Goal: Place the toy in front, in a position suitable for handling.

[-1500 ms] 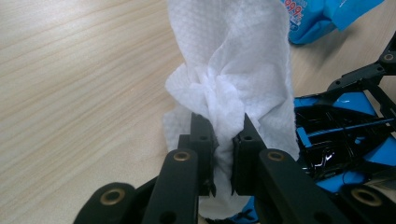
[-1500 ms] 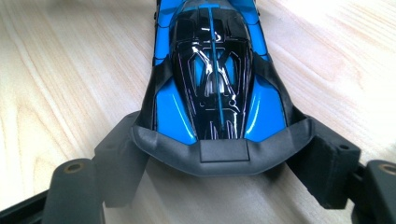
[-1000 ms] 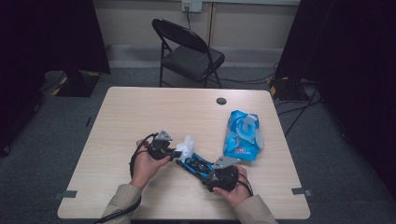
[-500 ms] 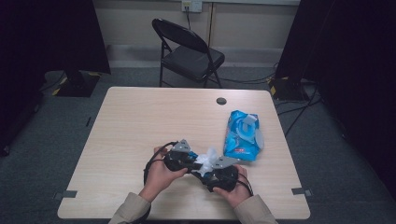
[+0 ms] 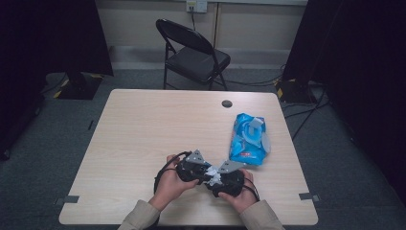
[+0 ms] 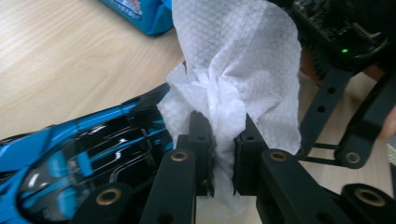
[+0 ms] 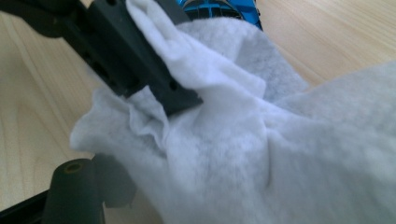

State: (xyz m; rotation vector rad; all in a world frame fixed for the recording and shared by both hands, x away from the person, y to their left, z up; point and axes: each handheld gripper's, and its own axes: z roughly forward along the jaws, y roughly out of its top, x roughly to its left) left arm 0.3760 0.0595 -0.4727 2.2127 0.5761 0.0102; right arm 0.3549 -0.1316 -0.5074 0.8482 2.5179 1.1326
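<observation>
The white wipe [image 6: 233,79] is pinched in the left gripper [image 6: 223,140], near the front edge of the table [image 5: 143,124], between the two hands. The jaws are pressed together on a bunched fold of it, and the loose part stands up above them.

Beside it lies a blue and black toy car [image 6: 93,154], which the right gripper [image 5: 225,179] seems to hold; its jaws are covered by the wipe in the right gripper view, so I cannot tell how they stand.

I judge the wipe to be very light, soft and probably damp, so it will fold and drag instead of pushing. It is best held at a thick bunch, as now. The car looks hard and glossy, maybe slippery, and should be gripped across its body.

The blue packet of wipes [image 5: 249,139] lies open to the right
</observation>
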